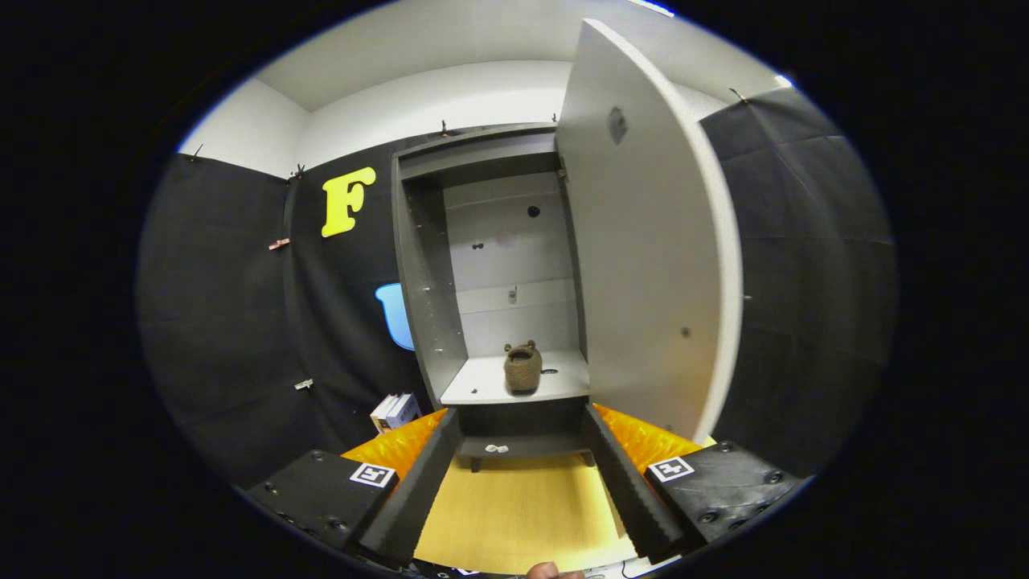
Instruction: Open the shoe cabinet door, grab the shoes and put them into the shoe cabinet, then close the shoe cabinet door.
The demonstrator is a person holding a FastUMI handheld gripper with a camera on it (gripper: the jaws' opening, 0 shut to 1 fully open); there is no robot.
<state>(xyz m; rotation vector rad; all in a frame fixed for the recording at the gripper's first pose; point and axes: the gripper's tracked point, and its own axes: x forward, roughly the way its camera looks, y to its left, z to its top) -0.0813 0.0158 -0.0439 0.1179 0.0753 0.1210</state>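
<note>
Shoe in, door wide open.
Brown shoe [522, 367] stands on the shoe cabinet [418, 265] shelf. Gripper [521, 450] spread apart, empty, fingers well short of that shelf. Door [643, 241] swung out on the cabinet's right; likely next: push its free edge steadily shut.

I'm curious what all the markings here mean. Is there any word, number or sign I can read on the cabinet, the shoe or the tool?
Square tags on the gripper, open and aimed at the shelf: black-and-white patterns, no words.
Small sticker on the back panel of the shoe cabinet: too small to read.
Boxes beside it: print too blurred.
Brown shoe and door: no text.
</note>
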